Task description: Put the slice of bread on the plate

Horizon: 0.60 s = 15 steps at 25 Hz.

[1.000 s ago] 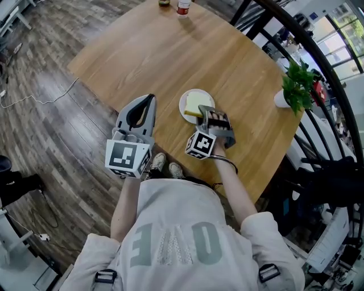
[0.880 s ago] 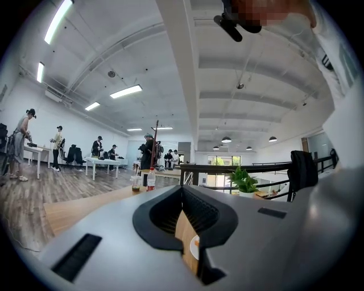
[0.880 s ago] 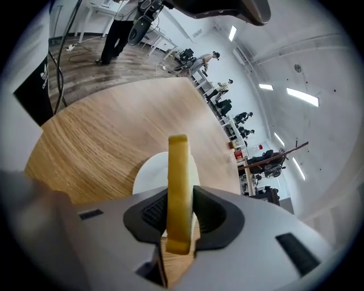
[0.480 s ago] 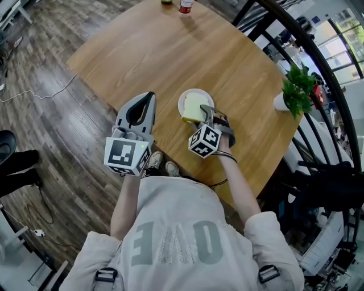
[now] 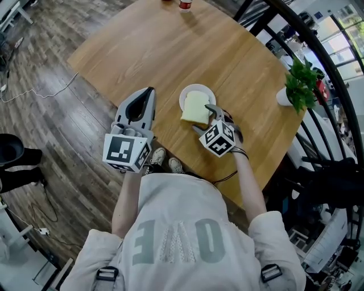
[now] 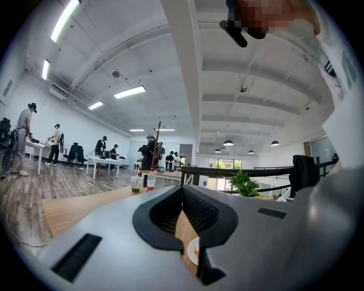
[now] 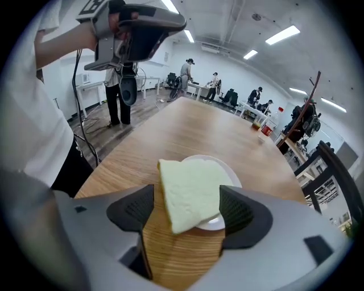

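Note:
The pale slice of bread (image 5: 195,108) lies on the small white plate (image 5: 198,87) and overhangs the plate's near rim onto the round wooden table (image 5: 170,51). My right gripper (image 5: 206,118) points down at it, its jaws opening. In the right gripper view the bread (image 7: 190,193) lies between the dark pads (image 7: 139,210) with a gap on each side, and the plate (image 7: 232,177) shows under it. My left gripper (image 5: 149,94) hangs level beside the table's near edge, jaws together and nothing in them. The plate (image 6: 193,253) peeks between them in the left gripper view.
A potted green plant (image 5: 298,85) stands at the table's right side. A bottle (image 5: 183,4) sits at the far edge. A black railing (image 5: 318,68) curves round the right. Several people and desks (image 6: 102,153) are far across the room.
The right gripper rolled and its jaws spread apart, letting go of the bread. The slice now rests flat on the plate. The left gripper stayed put.

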{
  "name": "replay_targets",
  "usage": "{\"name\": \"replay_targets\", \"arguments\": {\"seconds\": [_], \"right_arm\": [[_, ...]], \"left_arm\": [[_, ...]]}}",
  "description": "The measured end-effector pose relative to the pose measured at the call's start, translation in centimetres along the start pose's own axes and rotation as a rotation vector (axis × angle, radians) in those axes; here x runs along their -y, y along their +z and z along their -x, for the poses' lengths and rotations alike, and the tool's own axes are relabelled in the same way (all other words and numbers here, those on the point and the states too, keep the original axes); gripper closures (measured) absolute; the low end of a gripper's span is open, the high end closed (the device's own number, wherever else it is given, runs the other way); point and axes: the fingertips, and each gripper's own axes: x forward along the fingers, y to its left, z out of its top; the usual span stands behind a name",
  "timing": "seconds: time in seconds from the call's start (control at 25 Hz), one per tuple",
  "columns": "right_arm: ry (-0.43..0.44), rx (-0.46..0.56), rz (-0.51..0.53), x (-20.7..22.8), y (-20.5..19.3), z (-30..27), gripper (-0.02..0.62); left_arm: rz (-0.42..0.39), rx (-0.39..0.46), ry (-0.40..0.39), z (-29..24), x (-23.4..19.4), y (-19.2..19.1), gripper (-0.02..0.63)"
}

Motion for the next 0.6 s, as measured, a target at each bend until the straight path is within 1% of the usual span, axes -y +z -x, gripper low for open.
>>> {"name": "replay_targets", "arguments": {"seconds": [0.08,0.16,0.24,0.32,0.36,0.4,0.44,0.52,0.56,0.6], "right_arm": [[-0.013,0.061,-0.017,0.1,1.3,1.1,0.261],[-0.034,0.156,-0.094,0.8,3.3,2.8,0.262],[-0.039,0.289,-0.241,2.2,5.6,4.7,0.265],[-0.035,0.468,-0.407,4.4,8.5,7.6,0.269],[-0.066,0.565,-0.476,5.8,9.8,9.5,0.284],[-0.129,0.654,-0.525,7.3,10.9,11.7,0.376],[-0.210,0.731,-0.549,8.6,11.7,14.0,0.564],[-0.365,0.852,-0.520,9.8,13.2,18.4,0.578],[-0.438,0.891,-0.490,9.8,13.7,20.3,0.578],[-0.509,0.908,-0.460,9.6,14.0,21.9,0.578]], "left_arm": [[-0.003,0.004,-0.006,-0.1,0.3,0.2,0.598],[-0.007,0.013,-0.015,-0.2,0.5,0.6,0.598],[-0.018,0.023,-0.025,-0.2,0.6,1.1,0.598],[-0.032,0.037,-0.032,-0.3,0.7,1.7,0.598],[-0.039,0.047,-0.034,-0.4,0.8,2.2,0.598],[-0.048,0.059,-0.034,-0.4,0.9,2.7,0.598],[-0.060,0.068,-0.035,-0.4,1.0,3.2,0.598],[-0.098,0.081,-0.044,-0.4,1.5,4.2,0.598],[-0.122,0.087,-0.051,-0.5,1.7,4.7,0.598],[-0.145,0.095,-0.056,-0.5,2.0,5.2,0.598]]}}
